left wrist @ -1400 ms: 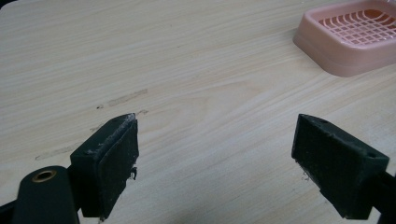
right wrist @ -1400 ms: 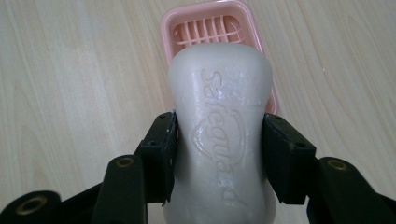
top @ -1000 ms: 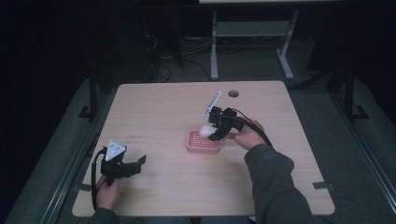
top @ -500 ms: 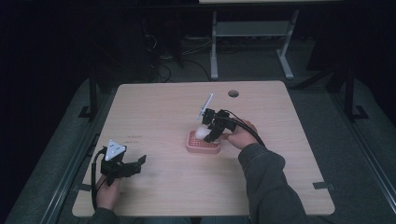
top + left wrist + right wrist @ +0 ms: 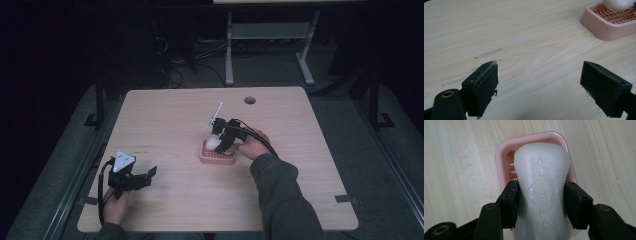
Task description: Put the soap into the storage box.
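A white bar of soap (image 5: 542, 187) with a raised logo is clamped between the jaws of my right gripper (image 5: 541, 202), which is shut on it. The soap (image 5: 213, 144) hangs just over a pink slatted soap dish (image 5: 217, 156) at the table's middle; I cannot tell whether it touches the dish (image 5: 505, 152). My left gripper (image 5: 145, 176) rests near the table's front left corner, open, with bare wood between its jaws (image 5: 539, 82). The dish (image 5: 614, 25) lies at the upper right of the left gripper view.
The wooden table (image 5: 165, 120) has a round cable hole (image 5: 249, 100) near its far edge. Faint scuff marks (image 5: 489, 53) mark the wood ahead of the left gripper. Beyond the table stands a metal frame (image 5: 270, 35) on a dark floor.
My right gripper has carried the soap leftward and down, from above the dish's right side to just over its middle. The left gripper has stayed put.
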`<state>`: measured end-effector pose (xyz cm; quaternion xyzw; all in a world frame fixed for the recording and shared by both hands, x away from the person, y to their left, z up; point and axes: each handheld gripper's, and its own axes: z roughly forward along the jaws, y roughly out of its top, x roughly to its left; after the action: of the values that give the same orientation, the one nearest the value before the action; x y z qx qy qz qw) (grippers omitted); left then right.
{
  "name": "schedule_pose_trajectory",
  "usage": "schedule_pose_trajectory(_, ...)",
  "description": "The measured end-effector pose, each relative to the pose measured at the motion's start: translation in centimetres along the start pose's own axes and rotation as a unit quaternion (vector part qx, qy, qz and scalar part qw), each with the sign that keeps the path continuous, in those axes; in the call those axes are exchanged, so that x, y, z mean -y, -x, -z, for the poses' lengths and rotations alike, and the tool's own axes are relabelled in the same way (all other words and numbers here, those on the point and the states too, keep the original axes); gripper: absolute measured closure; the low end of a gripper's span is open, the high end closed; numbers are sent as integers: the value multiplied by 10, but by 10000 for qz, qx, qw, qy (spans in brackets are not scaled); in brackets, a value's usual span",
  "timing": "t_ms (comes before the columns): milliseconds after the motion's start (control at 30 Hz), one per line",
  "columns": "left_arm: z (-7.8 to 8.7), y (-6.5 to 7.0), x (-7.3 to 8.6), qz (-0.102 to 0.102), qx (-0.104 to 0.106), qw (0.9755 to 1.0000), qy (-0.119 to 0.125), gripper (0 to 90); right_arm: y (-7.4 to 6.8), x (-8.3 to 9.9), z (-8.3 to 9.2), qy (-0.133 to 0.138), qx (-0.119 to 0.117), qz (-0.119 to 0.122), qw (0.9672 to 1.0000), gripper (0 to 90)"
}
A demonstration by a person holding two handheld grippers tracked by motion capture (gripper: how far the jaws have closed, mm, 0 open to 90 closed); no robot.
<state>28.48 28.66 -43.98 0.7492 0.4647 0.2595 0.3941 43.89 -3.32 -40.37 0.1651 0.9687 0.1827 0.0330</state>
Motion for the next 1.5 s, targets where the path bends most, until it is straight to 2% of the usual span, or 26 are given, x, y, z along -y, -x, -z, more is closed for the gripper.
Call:
schedule_pose_trajectory(467, 0, 0, 0, 8, 7, 10000, -2, 141, 4, 0, -15, -150, -64, -99, 9998, 486)
schedule_pose_trajectory(667, 0, 1, 0, 23, 12, 10000, -2, 141, 6, 2, -19, -40, -68, -145, 9999, 485)
schedule_pose_trajectory(800, 0, 1, 0, 0, 15, 10000, -12, 141, 6, 4, -21, -72, -82, -174, 9998, 484)
schedule_pose_trajectory(1500, 0, 0, -1, -41, 22, 10000, -38, 141, 3, 5, -15, 175, -99, -295, 9994, 412)
